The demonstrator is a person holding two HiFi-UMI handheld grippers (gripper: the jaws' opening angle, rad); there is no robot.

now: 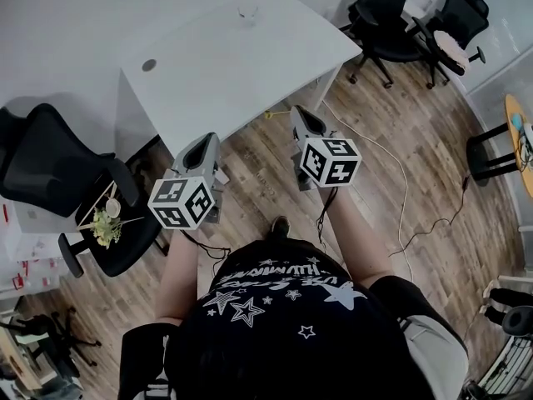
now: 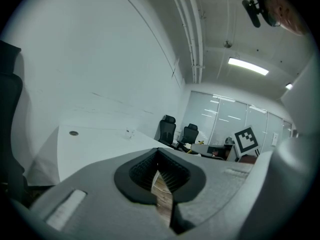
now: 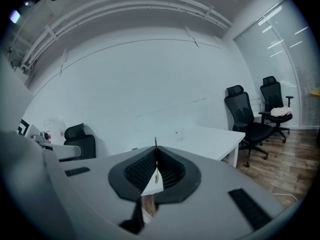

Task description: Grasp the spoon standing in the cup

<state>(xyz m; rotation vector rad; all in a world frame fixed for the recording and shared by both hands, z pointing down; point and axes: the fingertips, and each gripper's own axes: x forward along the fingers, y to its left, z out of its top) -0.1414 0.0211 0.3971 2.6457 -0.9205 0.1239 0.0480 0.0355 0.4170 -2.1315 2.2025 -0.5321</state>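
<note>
A small clear cup (image 1: 247,12) stands near the far edge of the white table (image 1: 225,65); it is too small to make out a spoon in it. The same cup shows far off in the left gripper view (image 2: 129,132) and in the right gripper view (image 3: 178,132). My left gripper (image 1: 202,144) and right gripper (image 1: 304,115) are held side by side over the wooden floor, short of the table's near edge and pointing toward it. Both have their jaws together with nothing between them.
A black office chair (image 1: 50,169) stands at the left, and beside it a seat holding a plant and small items (image 1: 108,215). More black chairs (image 1: 387,23) stand beyond the table's right end. A cable (image 1: 400,190) trails across the floor at the right.
</note>
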